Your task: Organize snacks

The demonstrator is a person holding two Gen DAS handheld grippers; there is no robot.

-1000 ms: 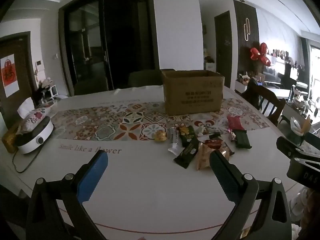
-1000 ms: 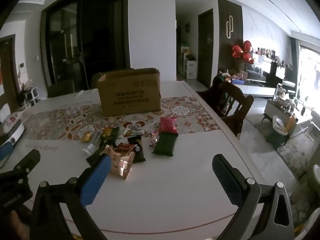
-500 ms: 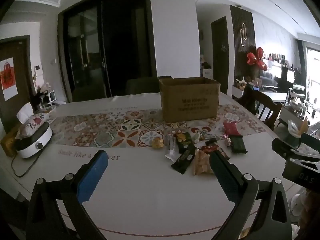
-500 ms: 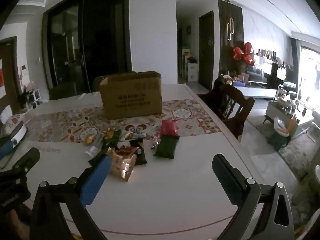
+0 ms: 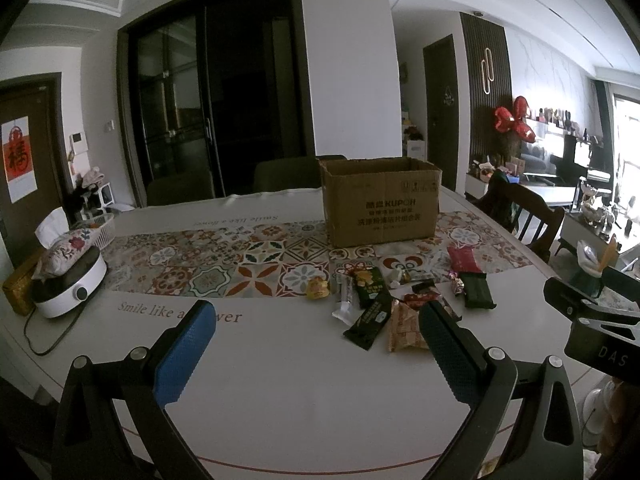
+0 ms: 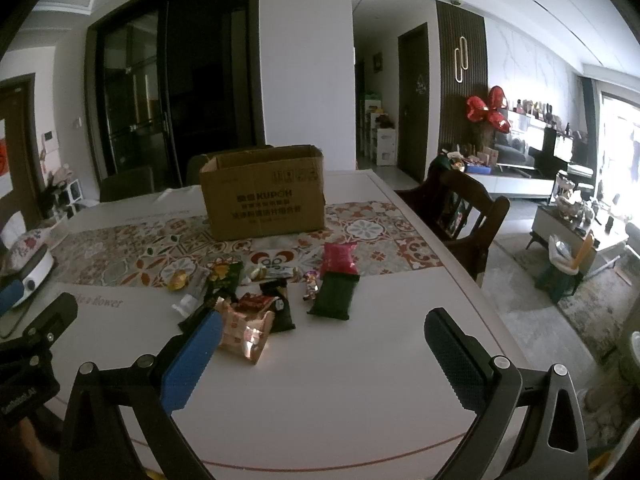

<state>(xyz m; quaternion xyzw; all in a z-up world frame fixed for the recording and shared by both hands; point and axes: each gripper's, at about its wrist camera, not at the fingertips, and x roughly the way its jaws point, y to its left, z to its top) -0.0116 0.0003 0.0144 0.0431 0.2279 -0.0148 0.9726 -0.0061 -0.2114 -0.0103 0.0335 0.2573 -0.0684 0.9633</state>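
Several snack packets lie in a loose pile on the white table, in front of an open cardboard box. The pile holds a dark green packet, a red packet, a shiny copper packet and a small yellow sweet. The box also shows in the right wrist view. My left gripper is open and empty, above the table to the near left of the pile. My right gripper is open and empty, just short of the pile.
A patterned runner crosses the table under the box. A white round appliance with a cord and a tissue pouch stand at the left edge. A wooden chair stands by the table's right side. Dark chairs stand behind.
Both grippers have tilted down and eased slightly toward the pile; the box and snacks sit lower in both views. Both stay open and nothing on the table has moved.
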